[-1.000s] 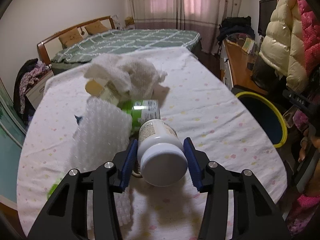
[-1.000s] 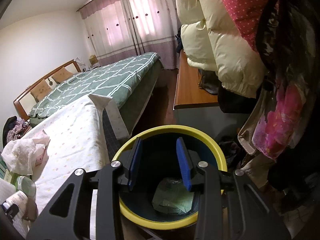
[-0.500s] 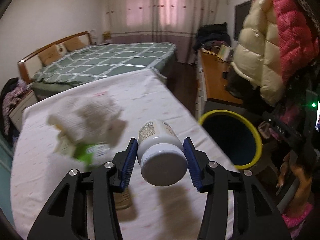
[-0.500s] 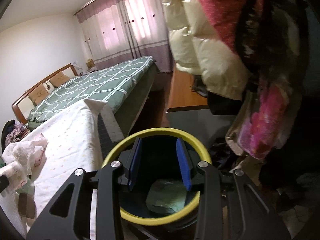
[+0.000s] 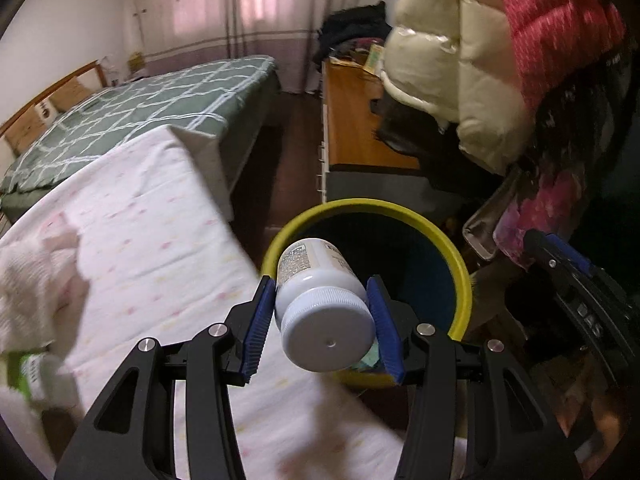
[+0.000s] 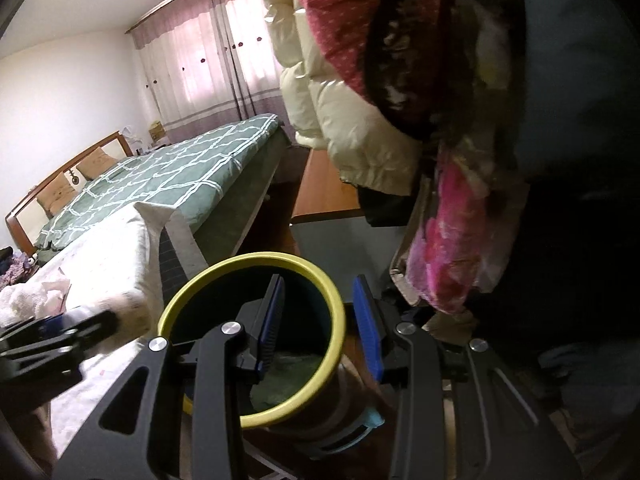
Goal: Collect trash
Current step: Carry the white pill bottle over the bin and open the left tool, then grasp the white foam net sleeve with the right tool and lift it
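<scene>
The left claw (image 5: pixel 324 316) is clamped on the white bottle (image 5: pixel 320 300), above the yellow-rimmed bin (image 5: pixel 460 276); the right claw (image 6: pixel 318 322) stands apart, empty.

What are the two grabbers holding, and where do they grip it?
The left gripper holds a white bottle, fingers squeezing its sides near the cap. The right gripper holds nothing.

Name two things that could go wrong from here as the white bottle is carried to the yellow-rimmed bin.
1. The left tongs hold the white bottle near the bin's near rim, not over its centre; released now, it might strike the rim and bounce out.
2. The right tongs, open and empty, hover over the same bin; the two tools could collide.
</scene>
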{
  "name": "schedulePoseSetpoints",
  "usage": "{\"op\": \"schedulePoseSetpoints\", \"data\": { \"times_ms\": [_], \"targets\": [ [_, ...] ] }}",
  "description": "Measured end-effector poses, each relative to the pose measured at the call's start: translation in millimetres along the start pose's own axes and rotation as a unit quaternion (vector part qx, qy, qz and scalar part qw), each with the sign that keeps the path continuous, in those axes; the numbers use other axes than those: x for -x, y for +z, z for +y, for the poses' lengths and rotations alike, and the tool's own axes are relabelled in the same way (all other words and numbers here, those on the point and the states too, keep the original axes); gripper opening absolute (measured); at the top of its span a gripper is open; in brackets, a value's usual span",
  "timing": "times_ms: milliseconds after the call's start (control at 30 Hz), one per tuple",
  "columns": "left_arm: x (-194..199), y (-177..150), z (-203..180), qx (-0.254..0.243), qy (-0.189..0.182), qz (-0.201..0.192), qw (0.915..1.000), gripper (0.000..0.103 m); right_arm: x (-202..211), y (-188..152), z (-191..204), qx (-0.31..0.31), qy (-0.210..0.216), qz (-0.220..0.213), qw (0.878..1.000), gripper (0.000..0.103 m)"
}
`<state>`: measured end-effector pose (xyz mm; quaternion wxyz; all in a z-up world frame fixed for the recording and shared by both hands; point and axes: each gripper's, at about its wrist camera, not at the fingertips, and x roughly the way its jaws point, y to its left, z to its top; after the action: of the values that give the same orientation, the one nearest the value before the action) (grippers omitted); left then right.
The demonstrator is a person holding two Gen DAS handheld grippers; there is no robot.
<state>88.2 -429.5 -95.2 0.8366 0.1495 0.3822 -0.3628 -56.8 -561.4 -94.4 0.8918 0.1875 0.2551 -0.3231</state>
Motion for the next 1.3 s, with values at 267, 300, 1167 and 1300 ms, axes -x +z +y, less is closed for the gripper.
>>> {"op": "schedulePoseSetpoints", "data": {
  "times_ms": [267,300,1167,1300],
  "targets": [
    [-36.6,11.0,-21.1,-0.006,-0.008,0.027,0.9996,0.049,4.3,-2.2,-8.5,-0.003,-0.01,0.004,1.0,0.038],
    [-35.0,11.4,-19.3,-0.003,-0.007,0.025,0.9997,0.053,4.7,-2.1,-8.1,-0.002,-0.01,0.004,1.0,0.038],
    [252.8,-167.5,234.3,0.221,0.258,-0.121,0.9328,0.095,39.3,-60.7,211.0,0.17,0.181,0.052,0.967,0.046],
    [279.3,-194.8,262.7,0.241,0.279,-0.132,0.9203,0.095,62.9,-74.5,266.6,0.201,0.23,0.057,0.95,0.05]
  ]
}}
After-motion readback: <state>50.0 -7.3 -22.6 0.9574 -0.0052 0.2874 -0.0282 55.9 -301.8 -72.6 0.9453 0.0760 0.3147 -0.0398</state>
